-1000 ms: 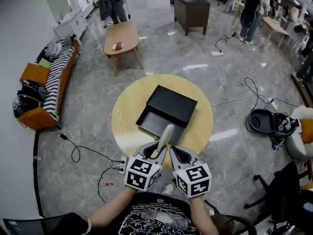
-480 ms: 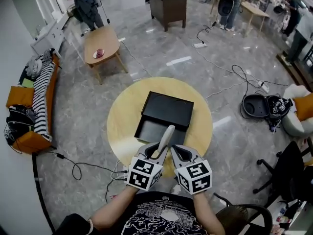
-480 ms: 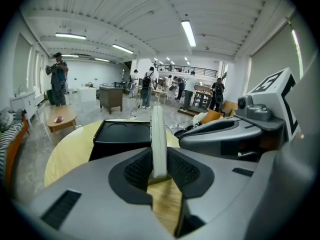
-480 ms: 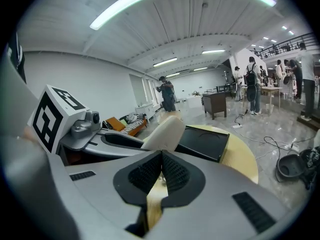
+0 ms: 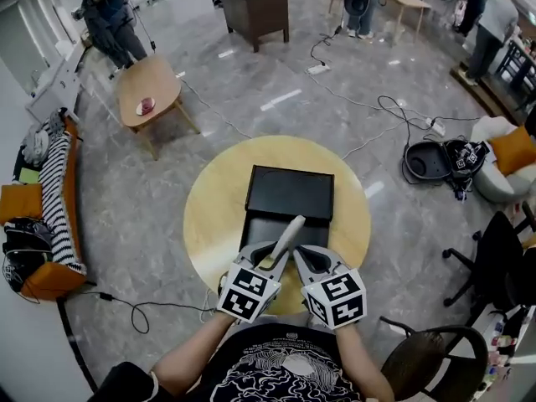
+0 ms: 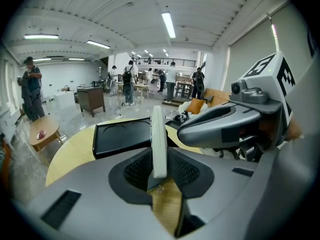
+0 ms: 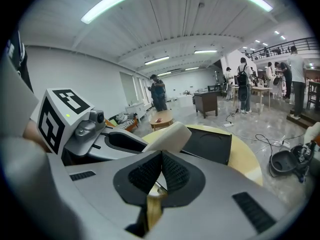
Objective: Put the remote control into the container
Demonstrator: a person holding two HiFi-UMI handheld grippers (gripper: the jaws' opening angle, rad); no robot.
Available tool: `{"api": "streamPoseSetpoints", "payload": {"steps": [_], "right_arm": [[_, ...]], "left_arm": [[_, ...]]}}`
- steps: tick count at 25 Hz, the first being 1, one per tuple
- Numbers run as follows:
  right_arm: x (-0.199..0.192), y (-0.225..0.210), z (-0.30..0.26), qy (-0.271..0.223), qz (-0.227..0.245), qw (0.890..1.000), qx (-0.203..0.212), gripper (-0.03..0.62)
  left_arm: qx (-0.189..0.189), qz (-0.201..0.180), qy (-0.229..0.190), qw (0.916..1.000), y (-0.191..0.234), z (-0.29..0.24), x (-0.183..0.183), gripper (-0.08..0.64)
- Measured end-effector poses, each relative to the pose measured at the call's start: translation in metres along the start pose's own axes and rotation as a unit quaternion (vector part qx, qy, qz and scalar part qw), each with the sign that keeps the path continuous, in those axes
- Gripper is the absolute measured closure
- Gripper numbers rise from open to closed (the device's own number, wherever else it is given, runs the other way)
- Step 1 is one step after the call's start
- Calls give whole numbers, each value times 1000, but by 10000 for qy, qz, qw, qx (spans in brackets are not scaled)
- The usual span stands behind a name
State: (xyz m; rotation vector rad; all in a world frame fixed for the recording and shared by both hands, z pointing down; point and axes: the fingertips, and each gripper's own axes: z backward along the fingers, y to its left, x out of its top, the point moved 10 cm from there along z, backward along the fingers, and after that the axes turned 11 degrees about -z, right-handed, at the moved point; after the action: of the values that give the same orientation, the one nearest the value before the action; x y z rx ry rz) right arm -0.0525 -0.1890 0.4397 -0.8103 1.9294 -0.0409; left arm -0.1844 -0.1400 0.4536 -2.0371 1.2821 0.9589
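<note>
A slim white remote control [image 5: 287,234] sticks forward and up from my left gripper [image 5: 270,262], which is shut on its lower end. In the left gripper view the remote [image 6: 158,139] stands edge-on between the black pads. A black container [image 5: 289,203], a shallow box with its lid laid open behind it, rests on the round yellow table [image 5: 218,216] just beyond the remote's tip. My right gripper [image 5: 306,262] is close beside the left one, its pads pressed together with nothing between them [image 7: 161,171]. From the right gripper view the remote [image 7: 170,136] and container [image 7: 210,144] lie ahead.
A dark chair [image 5: 435,367] stands at my right. On the floor lie cables and a black bag [image 5: 431,159]. Farther off are a small wooden table [image 5: 146,90], an orange sofa [image 5: 46,216], a dark cabinet [image 5: 255,7] and several people.
The head view has swung, so the room and the container sit differently in the picture. Both grippers and the remote keep the same pose at the table's near edge.
</note>
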Motion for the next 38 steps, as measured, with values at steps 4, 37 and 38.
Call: {"api": "streamPoseSetpoints", "payload": {"steps": [4, 37, 38], "right_arm": [[4, 2, -9, -7, -105, 9997, -214, 571], [-13, 1, -10, -205, -1034, 9853, -1344, 571], [-14, 0, -10, -207, -1047, 9851, -1345, 571]], "left_arm": [[-314, -314, 92, 9990, 14, -9, -2, 462], [-2100, -2474, 1352, 9362, 40, -82, -34, 462], [-2117, -2494, 1374, 9349, 40, -83, -34, 462]]}}
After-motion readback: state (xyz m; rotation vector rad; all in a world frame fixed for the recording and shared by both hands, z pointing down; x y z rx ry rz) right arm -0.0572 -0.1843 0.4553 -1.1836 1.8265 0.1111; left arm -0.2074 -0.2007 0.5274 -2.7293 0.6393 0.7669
